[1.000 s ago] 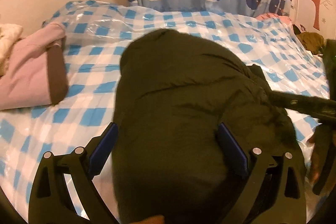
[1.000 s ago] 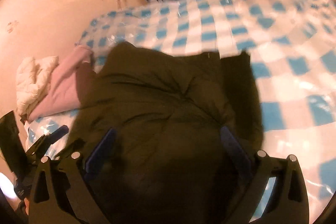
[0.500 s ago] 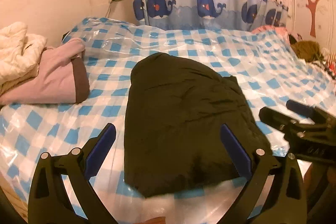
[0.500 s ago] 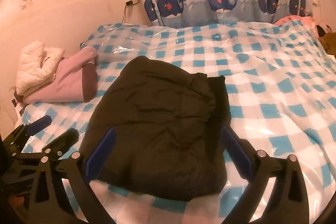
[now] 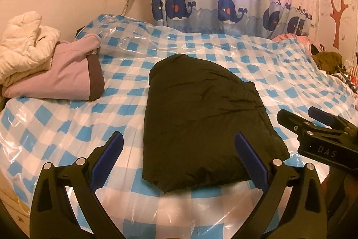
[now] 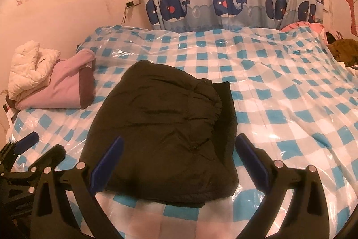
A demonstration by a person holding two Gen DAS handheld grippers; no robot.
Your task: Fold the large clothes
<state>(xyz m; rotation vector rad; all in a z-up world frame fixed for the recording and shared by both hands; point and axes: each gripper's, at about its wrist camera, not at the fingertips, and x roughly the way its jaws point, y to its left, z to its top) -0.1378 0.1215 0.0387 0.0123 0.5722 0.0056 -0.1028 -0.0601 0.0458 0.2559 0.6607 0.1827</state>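
A dark padded jacket [image 5: 201, 118] lies folded into a compact bundle on the blue-and-white checked bed cover [image 5: 67, 127]; it also shows in the right wrist view [image 6: 165, 136]. My left gripper [image 5: 179, 160] is open and empty, held back above the near edge of the bundle. My right gripper [image 6: 176, 162] is open and empty too, also above the near edge. The right gripper shows at the right in the left wrist view [image 5: 317, 127]. The left gripper shows at the lower left in the right wrist view [image 6: 26, 162].
A folded pink garment [image 5: 64, 80] with a cream padded garment [image 5: 24, 46] on it lies at the bed's left side. More clothes [image 5: 326, 59] lie at the far right. A whale-print curtain [image 5: 223, 8] hangs behind the bed. The cover is under clear plastic.
Both grippers have pulled back and up from the jacket, from close over it to well clear. The folded jacket stays on the bed.
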